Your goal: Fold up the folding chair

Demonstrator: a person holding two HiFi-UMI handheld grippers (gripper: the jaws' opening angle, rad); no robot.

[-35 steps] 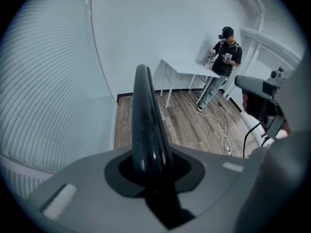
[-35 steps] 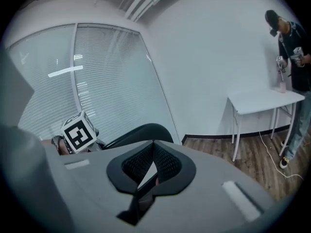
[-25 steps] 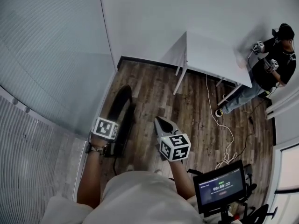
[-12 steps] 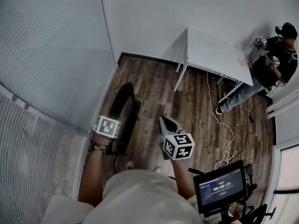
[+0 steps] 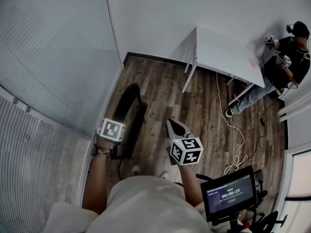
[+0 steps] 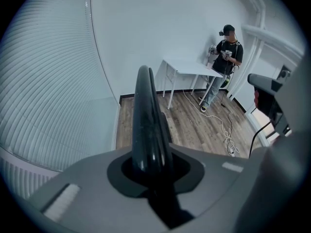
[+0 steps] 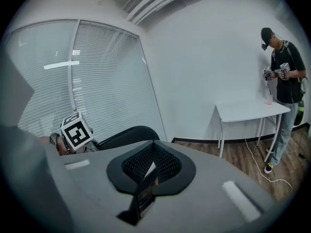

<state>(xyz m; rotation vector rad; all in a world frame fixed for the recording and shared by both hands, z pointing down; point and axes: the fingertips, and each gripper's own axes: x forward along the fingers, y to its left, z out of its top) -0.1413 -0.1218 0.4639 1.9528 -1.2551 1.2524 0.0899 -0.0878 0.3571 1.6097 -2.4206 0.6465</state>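
Floor of dark wood planks (image 5: 204, 106), closed in by plain white walls (image 5: 160, 18). Pale slatted blinds (image 5: 43, 57) are seen along the left side. A white rectangular table (image 5: 223, 52) is set against the far wall, with a person in dark clothes (image 5: 286, 62) beside it. A white cable (image 5: 235, 140) is trailed over the planks.

A small black screen on a stand (image 5: 229, 196) is shown by the head view alone. The left gripper's marker cube (image 7: 76, 129) is caught from the side only in the right gripper view.

The black folding chair (image 5: 127, 106) is stood on the floor close by the blinds and seen edge-on as a narrow, glossy, curved form, apparently collapsed flat. Its top edge is clamped in the left gripper (image 6: 150, 174). The right gripper (image 5: 172, 125) is held just beside the chair, jaws pressed together with nothing between them.
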